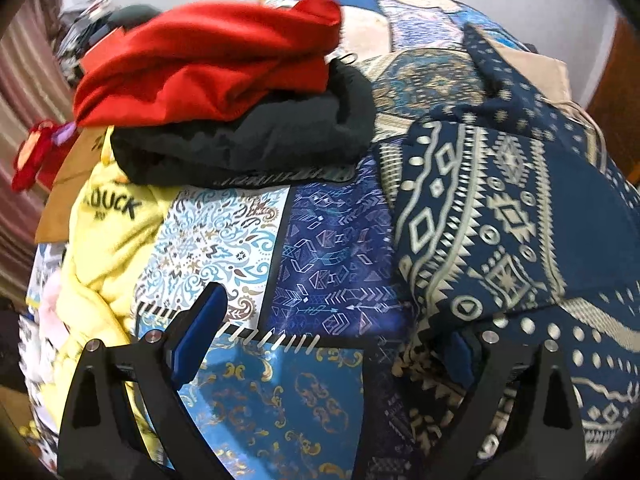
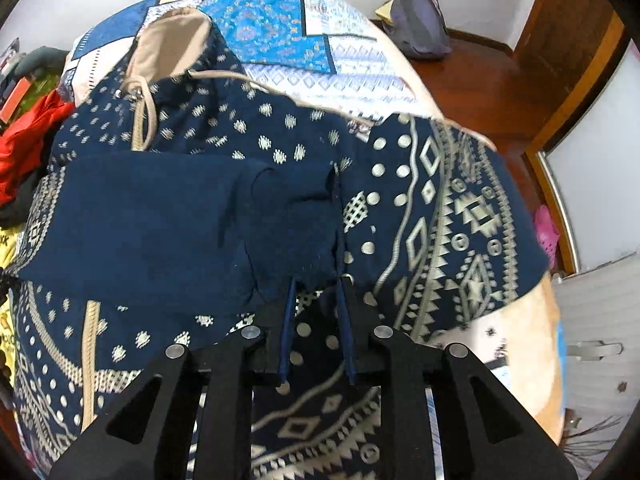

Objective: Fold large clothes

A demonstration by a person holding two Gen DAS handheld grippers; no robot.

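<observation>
A navy hoodie with a cream geometric print (image 1: 500,216) lies on a patchwork bedspread (image 1: 328,256); in the right wrist view it (image 2: 440,200) fills the middle, its beige-lined hood (image 2: 172,48) at the far end. My right gripper (image 2: 316,280) is shut on the plain navy sleeve cuff (image 2: 292,224), held over the hoodie's body. My left gripper (image 1: 332,340) is open and empty, low over the bedspread at the hoodie's left edge; its right finger (image 1: 464,360) sits against the cloth.
A red garment (image 1: 208,60) on a black one (image 1: 248,140) is piled at the far left of the bed, a yellow printed garment (image 1: 104,240) beside them. A grey cap (image 2: 420,20) lies on the wooden floor (image 2: 492,80) right of the bed.
</observation>
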